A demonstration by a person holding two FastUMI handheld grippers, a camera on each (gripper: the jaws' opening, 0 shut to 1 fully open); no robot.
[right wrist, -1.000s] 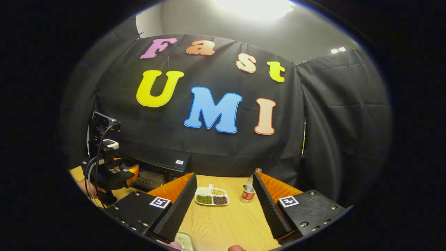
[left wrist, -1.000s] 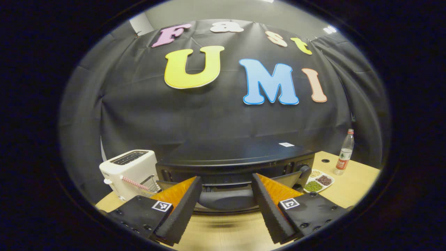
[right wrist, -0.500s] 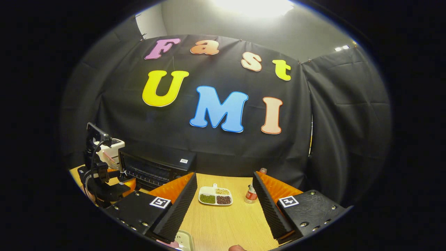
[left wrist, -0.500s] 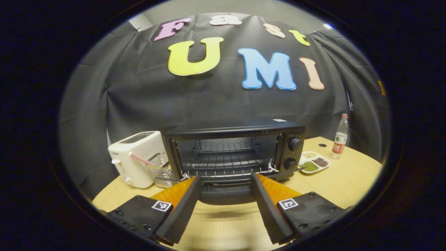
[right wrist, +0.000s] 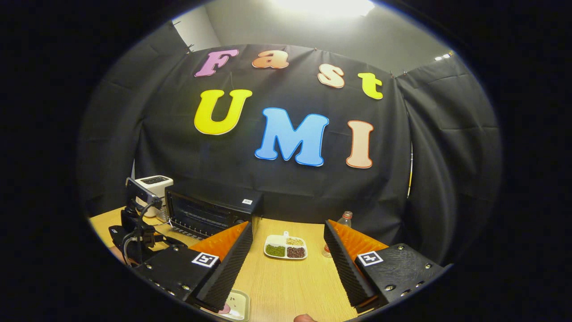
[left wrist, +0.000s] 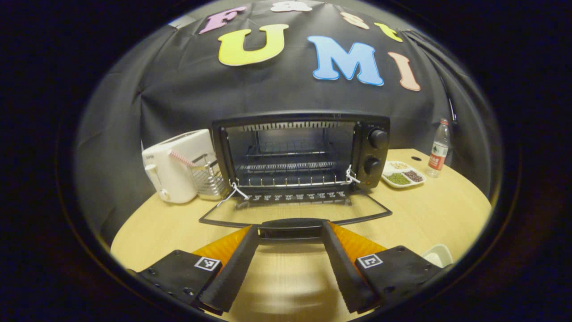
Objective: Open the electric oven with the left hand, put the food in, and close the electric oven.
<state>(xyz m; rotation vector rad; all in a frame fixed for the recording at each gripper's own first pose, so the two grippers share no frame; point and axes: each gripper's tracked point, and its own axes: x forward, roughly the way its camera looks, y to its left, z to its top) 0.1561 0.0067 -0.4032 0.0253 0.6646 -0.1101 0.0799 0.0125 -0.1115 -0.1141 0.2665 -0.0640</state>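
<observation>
Left gripper view: the electric oven (left wrist: 299, 150) stands on the wooden surface (left wrist: 429, 210) against the booth wall, its door (left wrist: 295, 212) folded down flat toward the camera. The cavity is exposed, with wire racks (left wrist: 286, 166) inside. Two knobs (left wrist: 377, 138) sit one above the other on the oven's right panel. The door handle (left wrist: 290, 226) lies between the fingertips of the left tool (left wrist: 290, 232). The fingers (left wrist: 237, 264) are spread about as wide as the handle is long, one tip by each end; whether they press on it I cannot tell.

A white toaster (left wrist: 174, 165) stands to the left of the oven, with a small wire basket (left wrist: 208, 181) between the two. To the right of the oven is a white divided dish (left wrist: 402, 174) holding green, dark and pale grains, and beyond it a clear bottle (left wrist: 439, 147) with a red label, upright. The edge of a white tray (left wrist: 440, 255) shows low right.

Right gripper view: the right tool (right wrist: 288, 264) is wide open and holds nothing, hovering above the surface. The divided dish (right wrist: 286, 247) and bottle (right wrist: 337, 235) lie ahead between its fingers. A white tray with something pink on it (right wrist: 234, 306) lies just below the left finger; detail is too small to tell. The oven (right wrist: 210, 210) sits far left, with the left tool (right wrist: 138, 232) in front of it.
</observation>
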